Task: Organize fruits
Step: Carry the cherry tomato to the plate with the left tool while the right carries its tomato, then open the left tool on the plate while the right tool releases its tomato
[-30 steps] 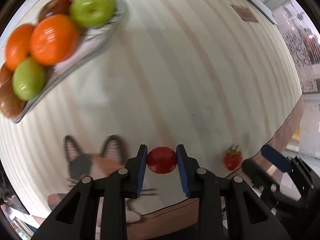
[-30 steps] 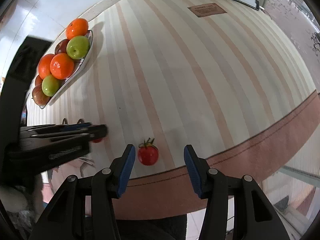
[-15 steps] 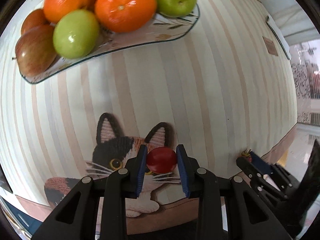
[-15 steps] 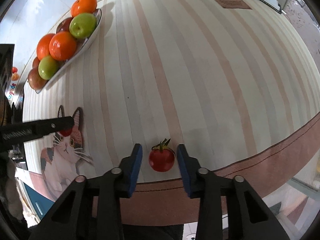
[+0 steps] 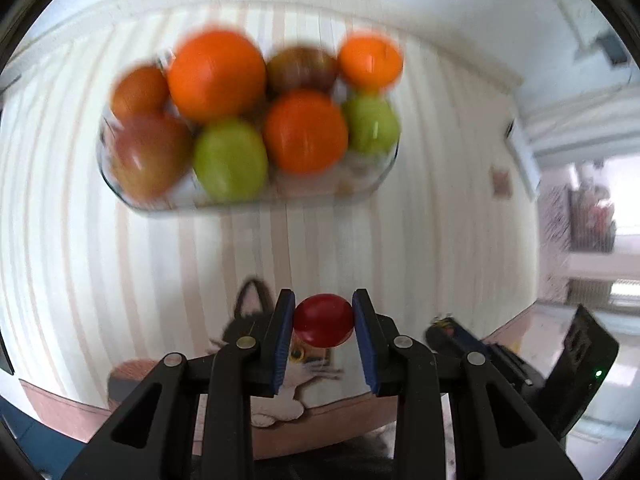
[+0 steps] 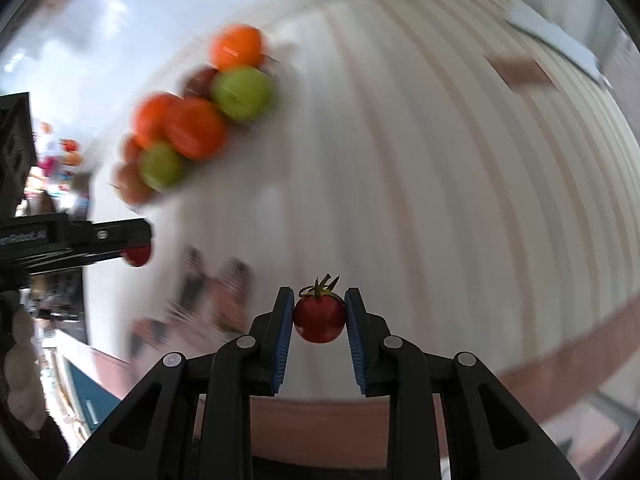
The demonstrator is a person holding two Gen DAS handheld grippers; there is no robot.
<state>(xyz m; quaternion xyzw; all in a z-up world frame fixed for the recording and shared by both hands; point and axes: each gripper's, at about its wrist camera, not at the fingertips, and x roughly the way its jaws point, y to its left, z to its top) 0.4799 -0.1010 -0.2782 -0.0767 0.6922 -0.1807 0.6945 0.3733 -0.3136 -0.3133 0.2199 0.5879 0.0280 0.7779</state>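
Note:
My left gripper (image 5: 323,322) is shut on a smooth red cherry tomato (image 5: 323,320) and holds it above the cat picture on the striped cloth. Straight ahead lies a glass fruit dish (image 5: 360,190) with oranges (image 5: 218,76), green apples (image 5: 230,160) and red apples (image 5: 150,156). My right gripper (image 6: 319,318) is shut on a red tomato with a green stem (image 6: 319,317), lifted off the cloth. The dish (image 6: 256,122) shows to its upper left, blurred. The left gripper (image 6: 138,254) with its tomato shows at the left edge of the right wrist view.
A striped tablecloth (image 6: 440,200) with a pink border (image 6: 560,372) covers the table. A cat picture (image 5: 248,320) lies near the front edge. A brown label (image 6: 520,72) and a white object (image 6: 560,44) sit far back right.
My right gripper has closed on the stemmed tomato and lifted it. My left gripper has swung with its tomato so the fruit dish now lies straight ahead. Both views are motion-blurred.

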